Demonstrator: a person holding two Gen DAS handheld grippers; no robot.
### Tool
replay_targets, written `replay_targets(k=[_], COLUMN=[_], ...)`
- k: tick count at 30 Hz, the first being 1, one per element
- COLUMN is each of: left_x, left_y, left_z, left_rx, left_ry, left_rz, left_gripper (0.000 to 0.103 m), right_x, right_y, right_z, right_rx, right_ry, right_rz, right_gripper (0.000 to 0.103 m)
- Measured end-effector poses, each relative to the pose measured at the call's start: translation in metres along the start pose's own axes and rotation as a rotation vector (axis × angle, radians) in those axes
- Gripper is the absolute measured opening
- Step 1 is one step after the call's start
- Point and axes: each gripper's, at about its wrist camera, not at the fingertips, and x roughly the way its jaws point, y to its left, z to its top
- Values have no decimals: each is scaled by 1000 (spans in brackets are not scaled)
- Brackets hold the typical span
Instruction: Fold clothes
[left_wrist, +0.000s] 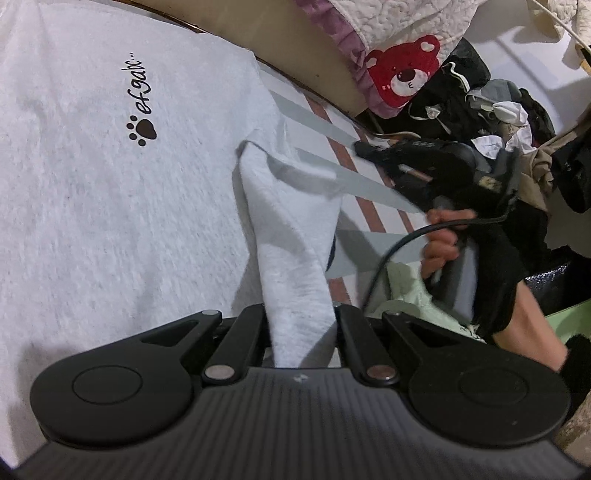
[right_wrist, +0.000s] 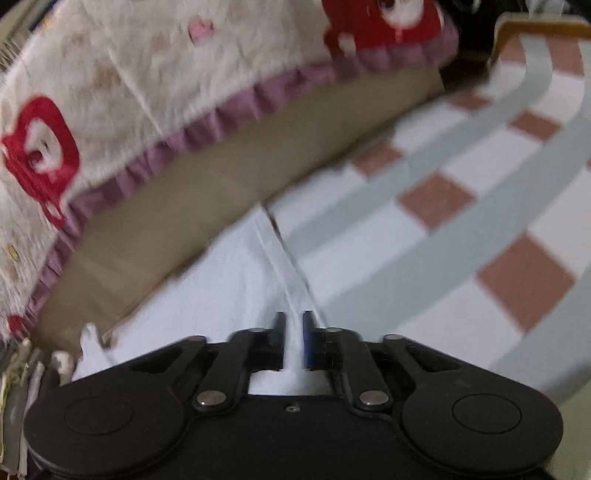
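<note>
Both grippers are clamping the white T-shirt (left_wrist: 110, 206) now. It is lying spread on the checked bedsheet (right_wrist: 461, 229), paw-print logo (left_wrist: 142, 131) facing up. The left gripper (left_wrist: 301, 321) is pinching a bunched fold of the sleeve between closed jaws. The right gripper (right_wrist: 294, 332) is biting a thin ridge of white cloth, jaws closed on it, near the bear-print quilt (right_wrist: 129, 92). In the left view the person's right hand (left_wrist: 441, 240) is gripping its handle beside the sleeve. To fold this well, I judge both pinches should be travelling together, keeping the sleeve edge taut and carrying it inward over the chest panel. Uneven lifting is the risk here: it could be dragging the body out of square.
</note>
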Motion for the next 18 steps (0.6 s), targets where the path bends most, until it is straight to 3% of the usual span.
replay_targets(k=[3, 5, 7, 9, 11, 13, 15, 17, 18], left_x=[3, 6, 8, 10, 10, 9, 8, 8, 8], left_y=[2, 2, 4, 5, 4, 4, 3, 3, 3], left_z=[0, -1, -1, -1, -1, -1, -1, -2, -2], left_rx=[1, 2, 2, 3, 8, 13, 18, 18, 17], left_ry=[15, 24, 31, 35, 36, 35, 33, 30, 29], left_rz=[14, 25, 29, 30, 32, 34, 35, 35, 35], left_gripper=[2, 2, 2, 2, 2, 2, 2, 2, 2], right_x=[-13, -20, -23, -18, -6, 10, 28, 45, 53], right_y=[4, 24, 48, 69, 89, 105, 111, 107, 102], right_z=[8, 2, -14, -33, -51, -66, -71, -67, -61], right_rx=[-102, -316, -526, -694, -873, -1040, -1115, -1094, -1050], right_ry=[-17, 26, 109, 202, 294, 368, 394, 437, 468], right_rz=[-21, 6, 51, 117, 165, 157, 136, 146, 165], right_gripper=[3, 8, 12, 35, 35, 37, 38, 39, 28])
